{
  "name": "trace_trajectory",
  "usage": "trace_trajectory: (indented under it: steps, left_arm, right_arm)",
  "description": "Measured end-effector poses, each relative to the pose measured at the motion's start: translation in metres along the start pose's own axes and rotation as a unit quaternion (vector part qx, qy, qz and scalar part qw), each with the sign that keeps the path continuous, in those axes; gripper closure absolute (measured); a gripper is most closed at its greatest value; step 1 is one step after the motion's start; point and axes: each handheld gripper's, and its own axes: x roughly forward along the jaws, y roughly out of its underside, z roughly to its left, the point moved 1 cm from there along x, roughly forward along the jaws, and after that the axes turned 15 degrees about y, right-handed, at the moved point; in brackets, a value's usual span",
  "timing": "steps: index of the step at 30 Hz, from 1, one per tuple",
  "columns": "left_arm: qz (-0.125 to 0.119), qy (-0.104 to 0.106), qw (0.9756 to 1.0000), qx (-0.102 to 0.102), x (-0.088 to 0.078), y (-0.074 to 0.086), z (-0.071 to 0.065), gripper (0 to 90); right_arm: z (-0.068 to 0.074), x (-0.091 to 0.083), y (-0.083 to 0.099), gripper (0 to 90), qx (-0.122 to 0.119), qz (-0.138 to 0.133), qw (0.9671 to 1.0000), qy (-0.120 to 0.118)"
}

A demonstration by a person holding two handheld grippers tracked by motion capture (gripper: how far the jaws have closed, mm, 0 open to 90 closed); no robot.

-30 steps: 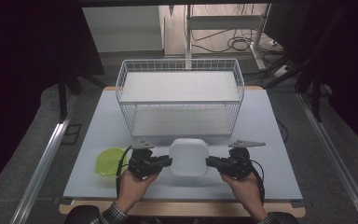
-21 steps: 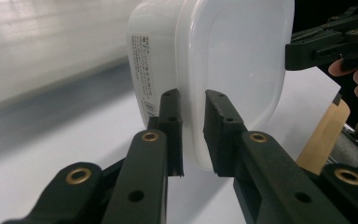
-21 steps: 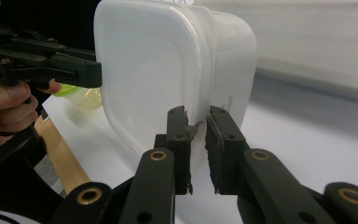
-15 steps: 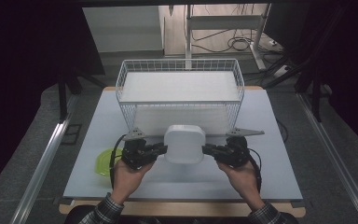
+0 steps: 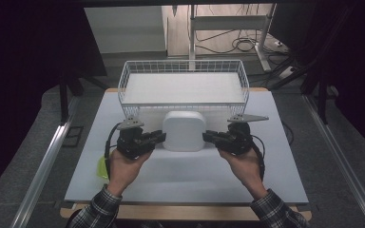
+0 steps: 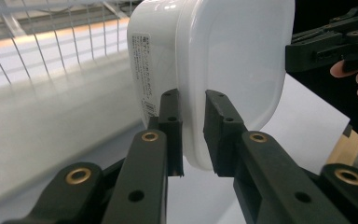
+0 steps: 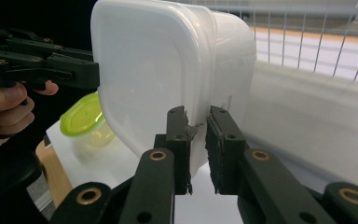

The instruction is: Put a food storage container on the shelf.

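Lifted higher since earlier, the white container [image 5: 184,131] sits pinched at opposite rims by left gripper [image 5: 158,137] and right gripper [image 5: 208,137] jaws.

White lidded container [image 5: 184,131], aloft before wire basket [image 5: 183,88]

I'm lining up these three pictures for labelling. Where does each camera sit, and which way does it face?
High view: above the person's side, looking forward and down at the table, wire basket and white container; both forearms show.
Left gripper view: on the left hand-held gripper, looking along its jaws clamped on the container's rim.
Right gripper view: on the right hand-held gripper, likewise; a green-lidded tub behind.
Both gripper views share the container, the basket and the opposite gripper.
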Motion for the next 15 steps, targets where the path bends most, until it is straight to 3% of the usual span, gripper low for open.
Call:
trace_trajectory:
  steps: [15]
  left_arm:
    - [-0.025,-0.015,0.9993,0.024,-0.009,-0.046,0.003,78.1]
  right_arm:
    - [-0.004,-0.004,-0.048,79.2,-0.008,-0.036,0.9993,0.008]
